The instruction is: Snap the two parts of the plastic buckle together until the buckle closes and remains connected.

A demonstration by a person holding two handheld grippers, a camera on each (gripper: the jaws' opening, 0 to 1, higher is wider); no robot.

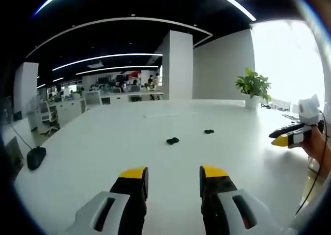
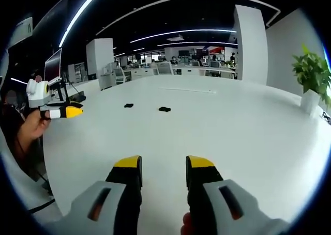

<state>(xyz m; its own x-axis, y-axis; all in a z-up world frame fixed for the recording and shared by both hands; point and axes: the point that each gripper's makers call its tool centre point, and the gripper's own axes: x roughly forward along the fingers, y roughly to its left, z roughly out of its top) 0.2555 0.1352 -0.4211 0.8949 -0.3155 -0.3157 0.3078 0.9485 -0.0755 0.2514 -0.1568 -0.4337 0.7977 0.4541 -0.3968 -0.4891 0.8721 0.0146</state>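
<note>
Two small black buckle parts lie apart on the white table (image 1: 103, 142). In the left gripper view, one part (image 1: 172, 140) is nearer and the other part (image 1: 209, 131) lies further back to its right. My left gripper (image 1: 174, 179) hovers short of them, open with nothing between its yellow-tipped jaws. In the right gripper view, the two parts (image 2: 129, 105) (image 2: 164, 109) lie far ahead. My right gripper (image 2: 163, 169) is open and holds nothing. The right gripper (image 1: 276, 137) also appears at the right of the left gripper view. A hand (image 2: 31, 126) holds the left gripper (image 2: 77, 108) at the left of the right gripper view.
A potted plant (image 1: 253, 85) (image 2: 313, 72) stands at the table's far edge. A black object (image 1: 36, 157) sits near the left edge of the table. Office desks and chairs (image 1: 62, 108) stand beyond the table.
</note>
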